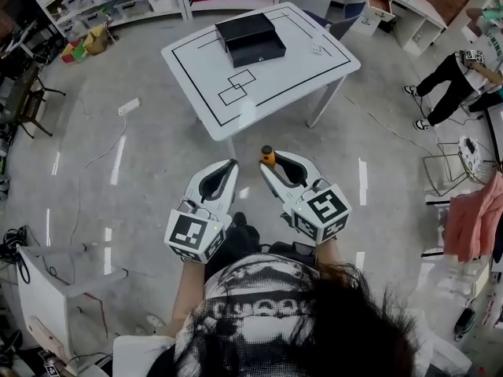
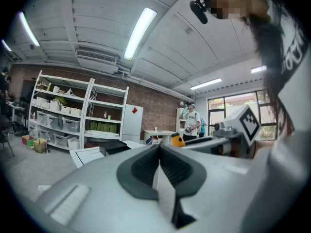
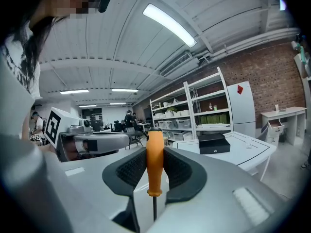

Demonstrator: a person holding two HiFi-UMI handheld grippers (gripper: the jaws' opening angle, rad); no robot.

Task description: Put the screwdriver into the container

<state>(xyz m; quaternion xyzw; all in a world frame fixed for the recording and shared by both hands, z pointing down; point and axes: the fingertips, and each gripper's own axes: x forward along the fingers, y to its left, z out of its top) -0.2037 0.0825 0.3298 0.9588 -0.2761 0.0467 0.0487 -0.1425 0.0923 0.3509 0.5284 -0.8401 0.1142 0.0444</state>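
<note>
Step in hand, as I read it: carrying the tool to the table.

- Right gripper point(image 1: 271, 162) is pinching the screwdriver point(image 3: 155, 164) by its orange handle. The handle stands upright and the thin shaft hangs down below the pads.
- Left gripper point(image 2: 159, 147) is pressed together with nothing in it, just beside the right one.
- Both grippers are off the table point(image 1: 291, 69), over bare floor point(image 1: 141, 171), short of its near corner.
- Container point(image 1: 250, 38) is a black box on the table, toward the far side and well apart from the screwdriver. I can't tell from here whether its top is open.

Doing it well:
- Hold the pinch firm. The handle is round and smooth, and it could twist or slide between the pads if the grip eases.
- Bring the right gripper in over the table's near edge, high enough that the hanging shaft clears the tabletop and the box wall.
- Get the screwdriver fully above the box before lowering it. Don't come in from the side, since the tip would likely catch the rim.
- Probably tilt it toward flat so it lies inside the box instead of standing on its tip.
- Spread the jaws only once it is low in the box, so it doesn't bounce out.
- Park the left gripper clear of the box, or use it to steady the box wall if it slides.
</note>
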